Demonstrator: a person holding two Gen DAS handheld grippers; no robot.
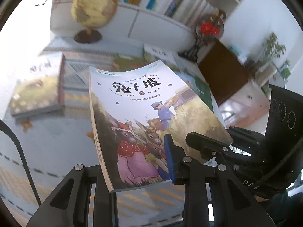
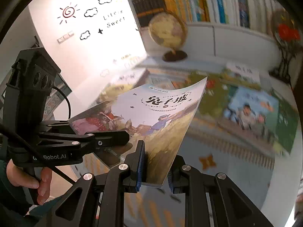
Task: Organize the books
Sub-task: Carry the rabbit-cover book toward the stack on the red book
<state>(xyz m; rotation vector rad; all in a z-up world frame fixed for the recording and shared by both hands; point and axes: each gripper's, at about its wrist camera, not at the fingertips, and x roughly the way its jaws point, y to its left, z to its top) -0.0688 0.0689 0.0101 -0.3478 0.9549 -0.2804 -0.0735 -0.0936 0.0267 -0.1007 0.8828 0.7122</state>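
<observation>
Book up off the table, pinched at its near edge by both grippers!

The book hangs in the air above the patterned table, cover up, title end pointing away toward the shelf, long axis running from the jaws out toward the globe, far end tilted upward and sagging a little. The left gripper is clamped on the near edge close to the spine corner; the right gripper is clamped on the same edge nearer the other corner. It's a soft paperback, so I'd say keep both hands level with each other and avoid twisting, or the cover will buckle. Other books lie flat on the table: a stack to the left, more to the right. Carry it clear over those.
</observation>
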